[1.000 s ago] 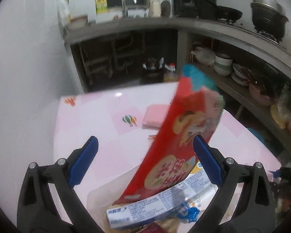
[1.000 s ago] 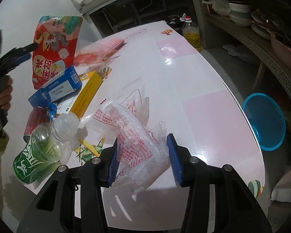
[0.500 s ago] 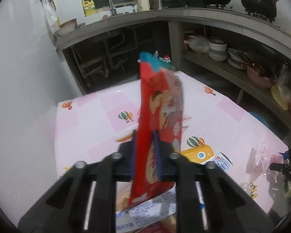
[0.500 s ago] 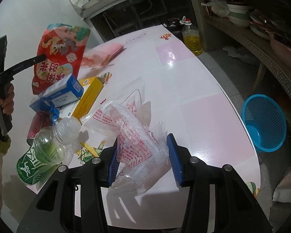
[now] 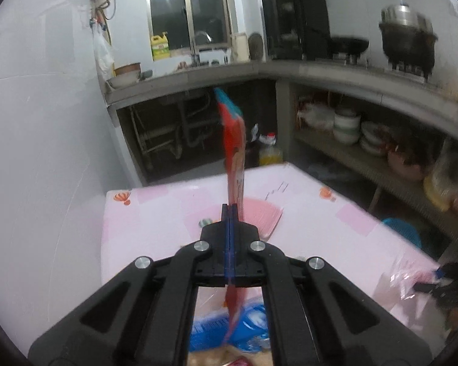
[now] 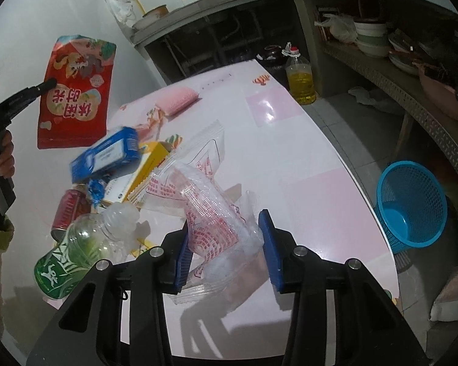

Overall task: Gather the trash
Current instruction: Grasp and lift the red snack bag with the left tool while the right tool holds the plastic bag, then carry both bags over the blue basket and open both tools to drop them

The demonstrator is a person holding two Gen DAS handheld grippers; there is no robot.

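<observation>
Trash lies scattered over the left part of the pink desk [image 6: 305,158]: a blue box [image 6: 107,155] propped on a yellow box [image 6: 146,167], a red can [image 6: 68,210] on its side, and a clear bottle with a green label [image 6: 76,253] lying near the desk's front edge. A pink sponge [image 6: 175,100] sits farther back, apart from the pile.

The left claw [image 5: 230,213] has its jaws pressed together on a red snack bag [image 5: 235,158], which it holds edge-on and upright above the desk; from the right wrist view the same bag [image 6: 76,91] hangs clear of the desk, pinched at its left edge. A hand [image 6: 0,158] with a green cuff grips that claw's handle at the left border.

The right claw [image 6: 226,244] has just been closing, and a crumpled clear plastic bag with red print [image 6: 207,213] sits between its blue pads. The left pad touches the plastic; whether the right pad presses on it too I cannot tell. The bag rests on the desk just right of the bottle.

A blue basket [image 6: 412,204] stands on the floor beyond the desk's right edge. A bottle of yellow oil [image 6: 300,82] stands on the floor past the far corner.
</observation>
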